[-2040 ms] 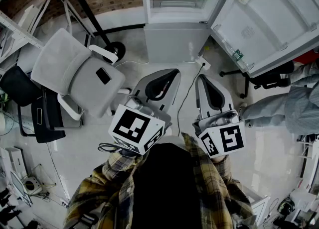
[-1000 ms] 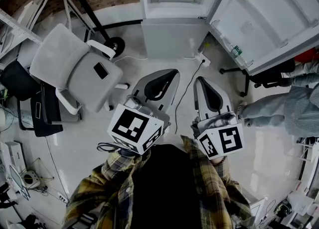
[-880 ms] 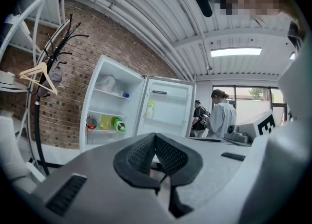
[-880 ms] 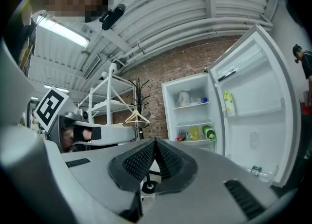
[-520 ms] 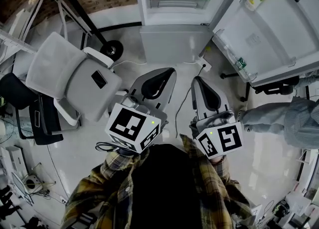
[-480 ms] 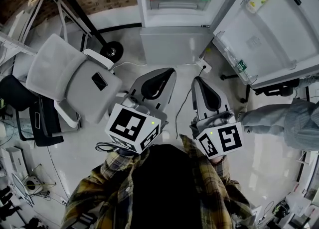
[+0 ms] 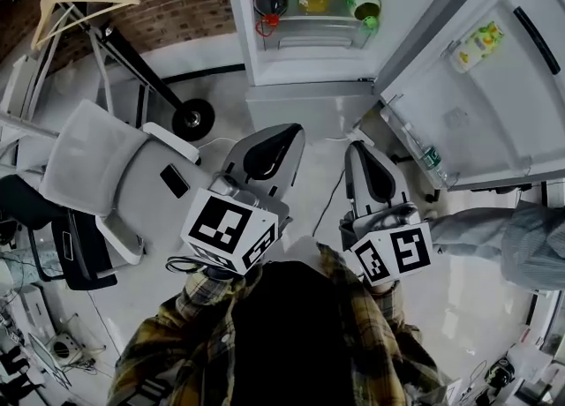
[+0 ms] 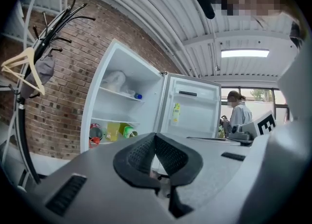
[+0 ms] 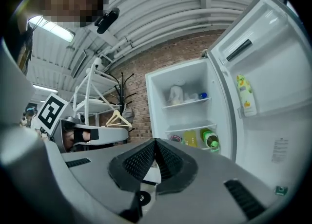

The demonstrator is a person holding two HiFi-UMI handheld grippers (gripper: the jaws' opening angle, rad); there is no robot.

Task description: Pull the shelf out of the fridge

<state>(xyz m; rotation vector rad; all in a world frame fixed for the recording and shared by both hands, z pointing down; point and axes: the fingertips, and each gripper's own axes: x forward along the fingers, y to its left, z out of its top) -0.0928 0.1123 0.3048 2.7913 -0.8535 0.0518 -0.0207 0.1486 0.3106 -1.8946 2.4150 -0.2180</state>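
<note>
**Facing the open fridge, both claws shut and empty**

You hold the left gripper and the right gripper side by side over the pale floor. Both are aimed at the fridge and are well apart from it. In each gripper view the ridged pads meet at the tip, with nothing caught between them.

The fridge door stands swung wide to your right. Inside, the upper shelf carries a white bag and a small blue-capped item. The lower shelf sits seated in the cabinet beneath it. Below that stand a red bottle, a yellow bottle and a green bottle. Neither claw touches either shelf.

A grey office chair stands to your left, and another person is beyond the door on your right.
</note>
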